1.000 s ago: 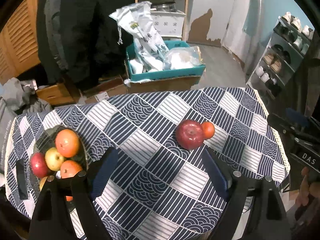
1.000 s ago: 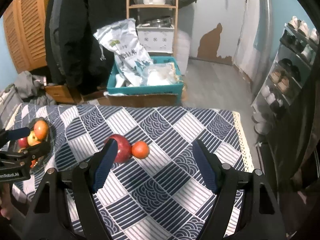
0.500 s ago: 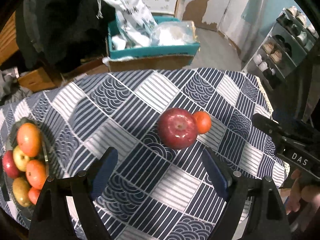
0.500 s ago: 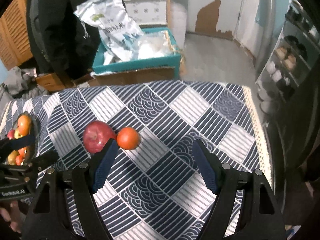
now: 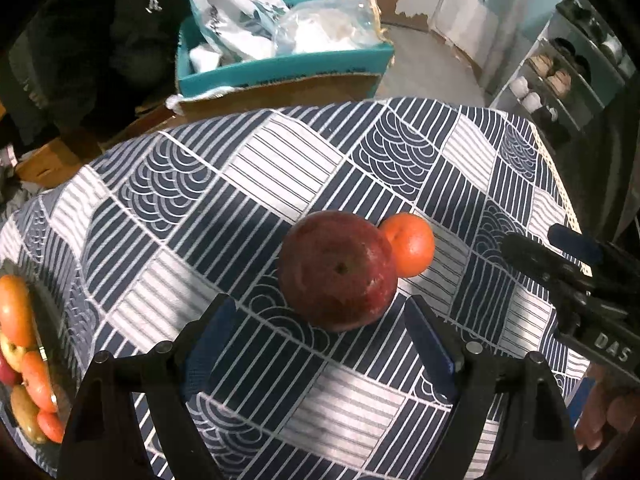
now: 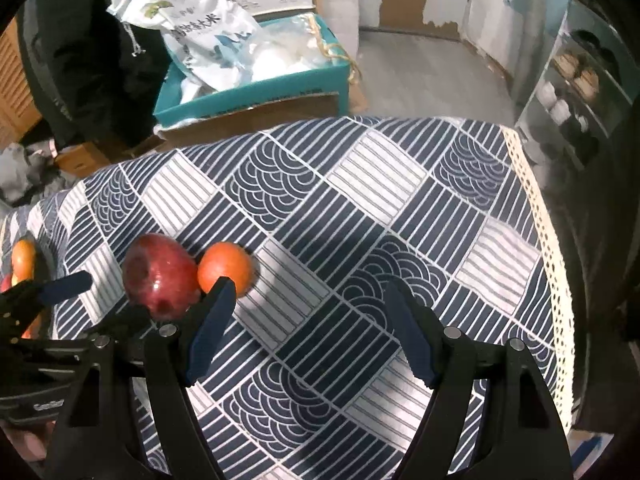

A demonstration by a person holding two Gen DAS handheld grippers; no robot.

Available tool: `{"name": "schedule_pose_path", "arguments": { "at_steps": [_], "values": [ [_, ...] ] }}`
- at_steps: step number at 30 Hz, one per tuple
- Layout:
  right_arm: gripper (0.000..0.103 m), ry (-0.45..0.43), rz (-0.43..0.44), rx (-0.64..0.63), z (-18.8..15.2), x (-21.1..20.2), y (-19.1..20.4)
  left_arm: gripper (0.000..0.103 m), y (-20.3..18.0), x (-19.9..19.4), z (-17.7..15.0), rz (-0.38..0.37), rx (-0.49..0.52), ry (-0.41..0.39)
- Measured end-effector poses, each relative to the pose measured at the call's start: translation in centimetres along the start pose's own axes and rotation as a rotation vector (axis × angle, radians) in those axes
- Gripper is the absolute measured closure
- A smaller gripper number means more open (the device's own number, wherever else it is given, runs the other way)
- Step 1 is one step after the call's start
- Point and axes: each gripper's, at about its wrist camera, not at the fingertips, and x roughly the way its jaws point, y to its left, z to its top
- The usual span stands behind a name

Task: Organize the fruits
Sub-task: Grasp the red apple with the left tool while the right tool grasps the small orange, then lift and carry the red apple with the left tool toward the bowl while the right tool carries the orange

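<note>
In the left wrist view, the left gripper [image 5: 316,344] stands with its jaws parted and nothing between the blue pads; they are released. Just past the fingertips, at about twelve o'clock and a shade toward one, the red apple [image 5: 338,270] rests on the patterned tablecloth [image 5: 280,160], its dimpled end facing up toward the camera. It is near round, so it offers no long axis to align with, and the open span looks wide enough to take it.

Touching the apple's far side, at about one o'clock from it, sits the small orange [image 5: 410,242], perhaps a tangerine; the fisheye view does not settle which. That contact is what the next move turns on: a jaw coming down on the right of the apple has little room before it meets the orange.

The right gripper [image 6: 308,328] is likewise released and empty. From it the orange lies at about ten o'clock, partly hidden behind the left fingertip [image 6: 212,320], with the apple further left again. So, by my judgement, the left hand is nearer the apple and the right hand nearer the orange.

Farther off, at nine o'clock from the left gripper, the fruit bowl [image 5: 44,320] holds oranges and apples at the table's edge.
</note>
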Motion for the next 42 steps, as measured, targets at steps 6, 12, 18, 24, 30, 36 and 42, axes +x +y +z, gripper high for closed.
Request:
{"name": "schedule_pose_path", "arguments": {
  "at_steps": [6, 12, 18, 24, 30, 36, 42],
  "values": [
    [0.026, 0.021, -0.009, 0.013, -0.2, 0.8, -0.6, 0.016, 0.3, 2.0, 0.5, -0.038, -0.028, 0.028],
    [0.026, 0.034, -0.013, 0.014, -0.3, 1.3, -0.7, 0.02, 0.6, 3.8, 1.0, -0.077, -0.05, 0.06],
    [0.026, 0.049, -0.014, 0.023, -0.3, 1.8, -0.6, 0.03, 0.1, 4.3, 1.0, -0.105, -0.032, 0.061],
    [0.026, 0.048, 0.011, 0.028, 0.3, 2.2, 0.0, 0.031, 1.7, 3.5, 0.8, -0.085, -0.066, 0.042],
    [0.026, 0.061, 0.048, 0.002, 0.5, 3.4, 1.8, 0.031, 3.8, 2.3, 0.1, -0.028, -0.069, 0.015],
    [0.026, 0.091, 0.124, -0.031, 0.6, 5.1, 4.5, 0.031, 5.7, 1.4, -1.0, 0.007, -0.075, 0.001],
    [0.026, 0.131, 0.105, -0.08, 0.5, 6.8, 6.8, 0.031, 7.2, 0.8, -1.8, 0.015, -0.085, -0.006]
  ]
}}
